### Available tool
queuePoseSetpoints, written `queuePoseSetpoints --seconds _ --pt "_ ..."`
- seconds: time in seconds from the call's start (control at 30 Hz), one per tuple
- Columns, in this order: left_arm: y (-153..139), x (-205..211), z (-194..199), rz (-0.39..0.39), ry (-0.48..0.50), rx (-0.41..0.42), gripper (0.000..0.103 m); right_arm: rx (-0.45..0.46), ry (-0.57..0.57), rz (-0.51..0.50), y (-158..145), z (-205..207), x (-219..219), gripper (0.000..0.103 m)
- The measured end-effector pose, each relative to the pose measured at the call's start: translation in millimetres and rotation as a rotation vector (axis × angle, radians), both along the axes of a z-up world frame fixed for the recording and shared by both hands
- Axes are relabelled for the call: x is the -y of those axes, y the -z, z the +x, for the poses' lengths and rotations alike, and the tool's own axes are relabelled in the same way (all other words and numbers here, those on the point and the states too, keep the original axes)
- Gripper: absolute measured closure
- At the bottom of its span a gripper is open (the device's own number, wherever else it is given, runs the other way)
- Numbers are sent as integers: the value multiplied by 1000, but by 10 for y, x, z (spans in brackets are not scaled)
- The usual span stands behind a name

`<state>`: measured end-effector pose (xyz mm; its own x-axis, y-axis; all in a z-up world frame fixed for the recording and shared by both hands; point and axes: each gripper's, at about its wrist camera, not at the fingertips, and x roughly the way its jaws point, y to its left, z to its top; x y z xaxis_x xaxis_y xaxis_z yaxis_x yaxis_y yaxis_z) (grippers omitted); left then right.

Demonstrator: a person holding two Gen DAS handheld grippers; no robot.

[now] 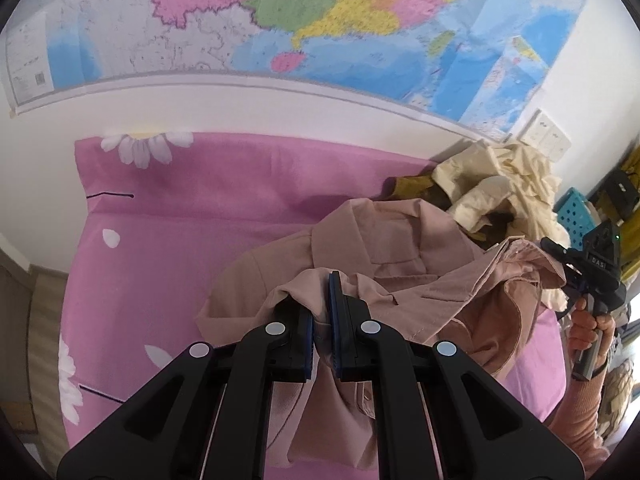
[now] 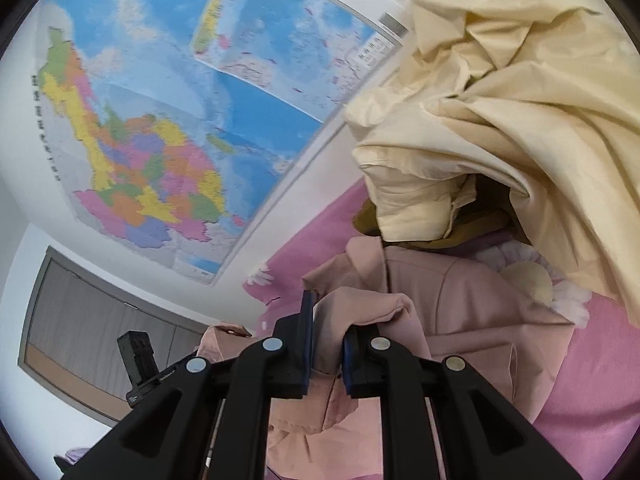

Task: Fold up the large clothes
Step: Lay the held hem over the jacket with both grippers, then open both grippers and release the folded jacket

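A dusty-pink jacket (image 1: pixel 404 248) lies rumpled on the pink floral bedsheet (image 1: pixel 192 240). My left gripper (image 1: pixel 320 312) is shut on a bunched fold of the jacket and lifts it off the bed. My right gripper (image 2: pixel 326 332) is shut on another fold of the same jacket (image 2: pixel 472 300); it also shows at the right edge of the left wrist view (image 1: pixel 560 260), holding the jacket's far edge raised. The fabric sags between the two grippers.
A crumpled cream garment (image 2: pixel 500 120) and a dark olive one (image 2: pixel 472 236) are piled on the bed by the wall. A large map (image 1: pixel 300 20) hangs on the wall. A blue crate (image 1: pixel 572 212) stands at the right. A grey door (image 2: pixel 80 320) is at the left.
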<state>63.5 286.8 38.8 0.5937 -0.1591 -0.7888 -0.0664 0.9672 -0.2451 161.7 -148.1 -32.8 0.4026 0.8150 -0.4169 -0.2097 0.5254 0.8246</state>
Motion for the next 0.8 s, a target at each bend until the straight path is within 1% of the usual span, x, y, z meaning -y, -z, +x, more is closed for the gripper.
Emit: queuePoseSetpoints --seconds 0.13,0.2,0.23,0.27,0.3,0.33,0.37,0.43,0.47,0.5,0.57,0.6,0.63,0.67,0.73,0.77,0.8 --pt "157 -47 198 1 -14 -47 93 -39 7 -43 135 157 -81 86" --pt "278 -85 298 0 -30 -83 92 -58 4 -67 193 204 -122 77" --pt "322 -100 331 -1 -34 -96 92 -63 4 -84 216 220 -145 75" --pt "362 -115 362 -7 -40 -109 91 -63 5 -95 223 220 -153 67" --pt "404 -118 394 2 -42 -120 91 -62 4 -105 229 221 -164 58" --pt "426 -118 413 6 -39 -125 90 -54 -2 -109 222 215 -169 53" --pt "447 -122 431 -2 -32 -131 86 -43 1 -120 210 206 -166 46" --pt "485 -152 451 -28 -33 -156 81 -5 15 -162 146 168 -136 45" --pt "489 -168 452 -43 -32 -157 76 13 13 -170 115 148 -122 42" --pt "490 -187 442 -63 -29 -155 72 30 6 -181 90 130 -122 41" --pt "482 -207 416 -90 -25 -141 57 86 -19 -240 16 77 -151 41" --pt "467 -215 403 -105 -22 -131 52 115 -29 -282 -12 48 -185 41" --pt "438 -226 380 -119 -23 -108 40 147 -51 -324 -34 23 -244 41" --pt "395 -240 351 -118 -29 -80 32 167 -67 -361 -47 16 -298 41" --pt "286 -263 288 -121 -30 -22 32 227 -96 -476 -60 -13 -464 41" --pt "226 -271 249 -130 -27 5 31 250 -105 -518 -54 -24 -529 41" --pt "175 -267 215 -132 -23 29 31 283 -112 -589 -41 -30 -631 41"
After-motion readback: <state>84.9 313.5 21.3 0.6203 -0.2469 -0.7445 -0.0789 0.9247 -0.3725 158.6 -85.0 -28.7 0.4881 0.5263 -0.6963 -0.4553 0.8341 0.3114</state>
